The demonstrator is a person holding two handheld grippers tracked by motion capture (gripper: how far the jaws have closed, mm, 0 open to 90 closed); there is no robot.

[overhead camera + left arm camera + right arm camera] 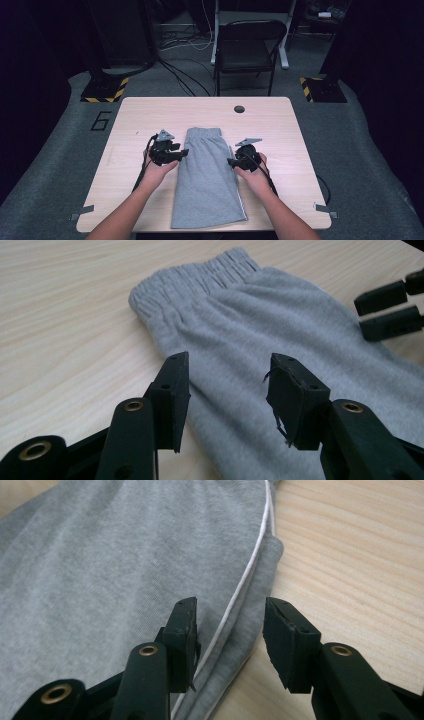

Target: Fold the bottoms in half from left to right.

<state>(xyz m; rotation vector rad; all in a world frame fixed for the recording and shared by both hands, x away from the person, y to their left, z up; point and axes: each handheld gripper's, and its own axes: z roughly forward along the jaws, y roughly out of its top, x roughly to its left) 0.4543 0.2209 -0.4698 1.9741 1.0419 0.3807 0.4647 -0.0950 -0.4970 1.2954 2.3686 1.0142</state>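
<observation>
- Grey shorts (207, 180) lay folded, frame centre, on wood worktop (280, 125).
- L claw (227, 385) gaped apart over shorts' edge.
- R claw (229, 630) apart too, straddling white-piped hem.

Both forearms are bare — no sleeves. The left gripper (169, 152) and right gripper (243, 159) are black, each topped by a grey three-cornered plate at 12 o'clock — black cables trail toward 6. Brass-ringed holes stud the arms; the pads (176, 400) look frayed.

The high view looks down on the whole bench (150, 107); both gripper views sit close over the grey shorts (207, 175) at mid-bench.
</observation>
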